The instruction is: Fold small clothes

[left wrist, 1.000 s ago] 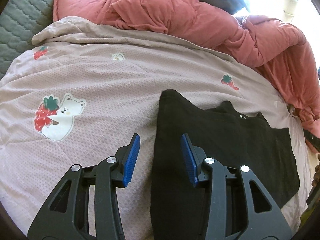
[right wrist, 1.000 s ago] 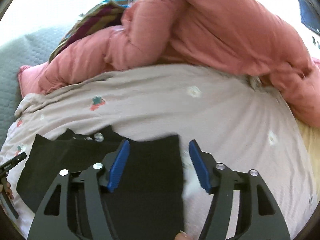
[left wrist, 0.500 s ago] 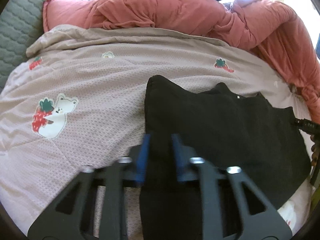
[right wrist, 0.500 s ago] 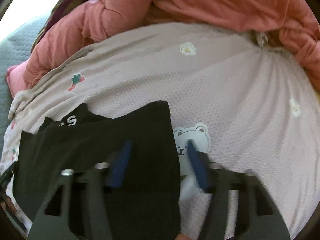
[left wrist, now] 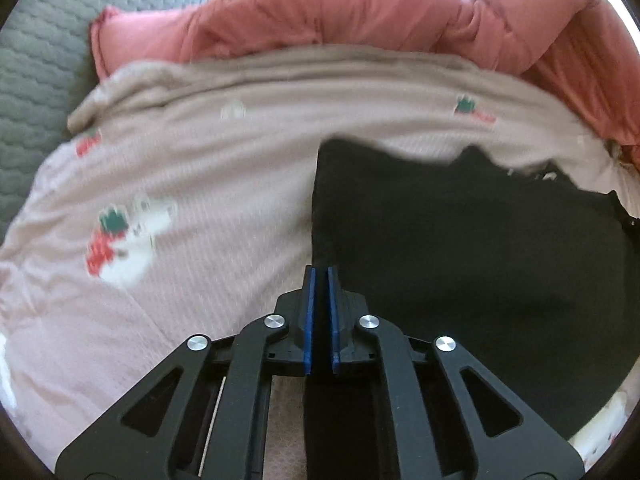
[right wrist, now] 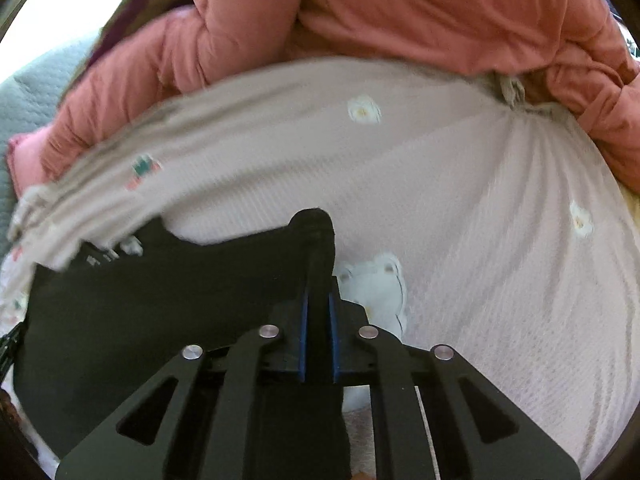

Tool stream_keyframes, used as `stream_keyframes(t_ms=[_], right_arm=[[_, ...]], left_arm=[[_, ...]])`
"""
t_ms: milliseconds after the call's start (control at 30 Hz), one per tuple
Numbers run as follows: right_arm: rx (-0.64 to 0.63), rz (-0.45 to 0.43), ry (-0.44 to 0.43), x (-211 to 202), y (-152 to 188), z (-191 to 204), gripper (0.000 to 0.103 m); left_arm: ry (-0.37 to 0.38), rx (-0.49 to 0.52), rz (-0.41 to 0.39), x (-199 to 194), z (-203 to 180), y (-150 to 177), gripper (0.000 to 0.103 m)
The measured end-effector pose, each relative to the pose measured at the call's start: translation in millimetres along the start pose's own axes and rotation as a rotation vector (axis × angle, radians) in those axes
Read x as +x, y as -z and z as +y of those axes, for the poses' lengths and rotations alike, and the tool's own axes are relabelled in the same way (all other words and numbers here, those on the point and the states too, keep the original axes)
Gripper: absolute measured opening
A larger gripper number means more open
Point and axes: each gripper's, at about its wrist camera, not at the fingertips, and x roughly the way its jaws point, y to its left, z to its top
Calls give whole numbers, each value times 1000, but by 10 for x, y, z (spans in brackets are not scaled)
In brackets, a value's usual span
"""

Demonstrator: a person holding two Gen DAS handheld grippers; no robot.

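— Gripping the near edge of the black garment at both ends: is that what we see on the bed?

— Yes. A second ago both pairs of tongs stood apart over the cloth. Now the left gripper is clamped on the garment's left near corner, and the right gripper has just been closing and pinches the right near corner, with a ridge of black fabric bunched between its blue pads.

— Where does the garment lie?

— Flat on the pink blanket with its bear prints, toward the near edge of the bed, neckline pointing away. A red duvet is heaped along the far edge.

— What does the change mean?

— Probably that the first fold is about to start: with both near corners held, the hem can be lifted and carried toward the neckline. The cloth itself has not left the blanket yet.
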Motion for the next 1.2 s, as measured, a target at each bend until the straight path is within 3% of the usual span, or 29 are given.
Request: stream_keyframes(t_ms=[233,267,367,567,700,1033,1200], right_arm=[[-70,-17,101,-84,60,124,29],[-62,-19,99,-115,75,119,33],[-34,-25,79,-196,116,83,61],[-30,-22,70,-304,203,111,69],[-39,-52,107,-430,245,137,86],[-71,-127,62,-899,424,248,96],[-125,-156,-6,-1141,567,472,98]], left_arm=[[-11,-2,-5,-64,-10,27,9],[-12,-7,-3,-71,2,32,11],[-12,-19,-2,-108,19,39,14],[-18,-24,-2,-177,19,60,18],[-21,-32,2,-240,33,74,23],[-14,-52,6,-392,67,86,41],[-7,-60,-15,-512,77,71,61]])
